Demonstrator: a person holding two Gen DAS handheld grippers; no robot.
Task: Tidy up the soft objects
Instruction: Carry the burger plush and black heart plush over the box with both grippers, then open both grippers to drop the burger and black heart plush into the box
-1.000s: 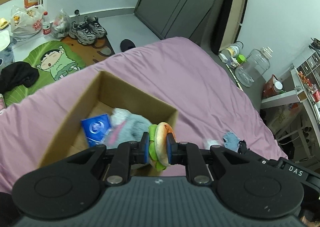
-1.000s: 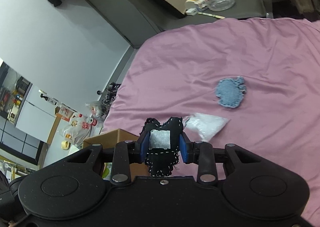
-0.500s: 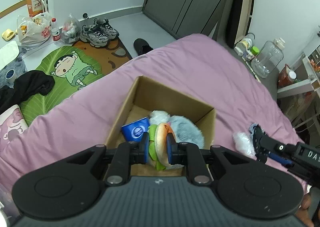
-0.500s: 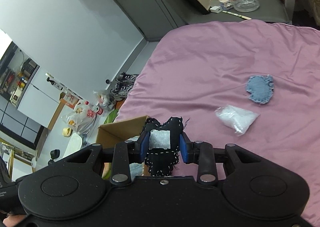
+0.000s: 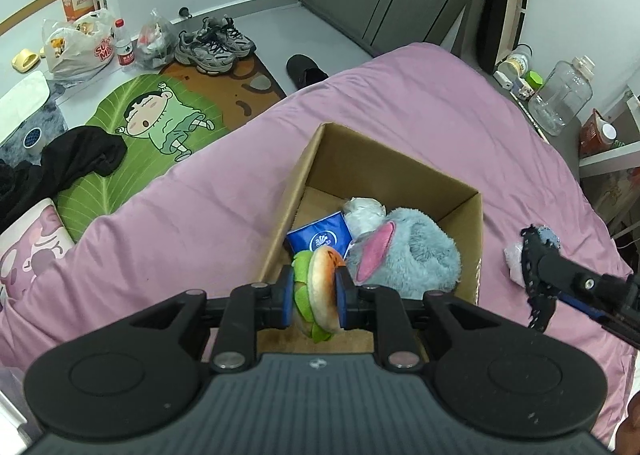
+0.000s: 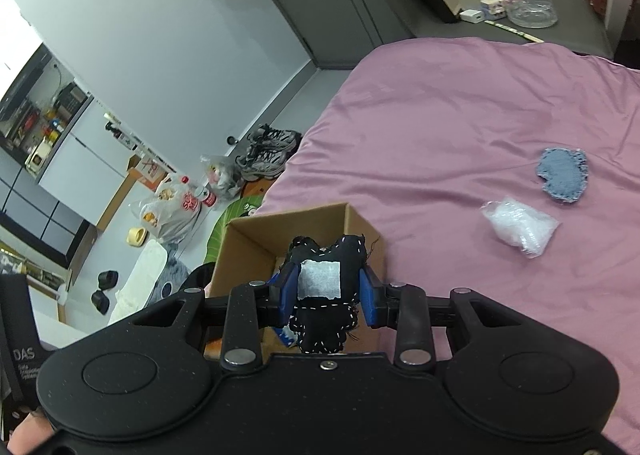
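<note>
My left gripper [image 5: 314, 297] is shut on a plush burger [image 5: 316, 287] and holds it over the near edge of an open cardboard box [image 5: 384, 163] on the pink bed. In the box lie a blue plush [image 5: 412, 255], a blue packet [image 5: 320, 239] and a white bundle [image 5: 364, 209]. My right gripper [image 6: 326, 297] is shut on a black stitched fabric heart [image 6: 324, 295] beside the box [image 6: 248, 243]; it shows at the right in the left wrist view [image 5: 536, 275]. A blue denim heart [image 6: 562, 173] and a clear bag of white stuffing [image 6: 518, 227] lie on the bed.
The pink bedsheet [image 5: 420, 107] spreads around the box. On the floor to the left are a cartoon mat [image 5: 152, 123], sneakers [image 5: 214, 47], plastic bags [image 5: 76, 47] and black clothes [image 5: 76, 159]. A clear jug [image 5: 560, 99] and jars stand beyond the bed.
My left gripper has moved closer over the box with the burger. My right gripper has moved left towards the box with the black heart.
</note>
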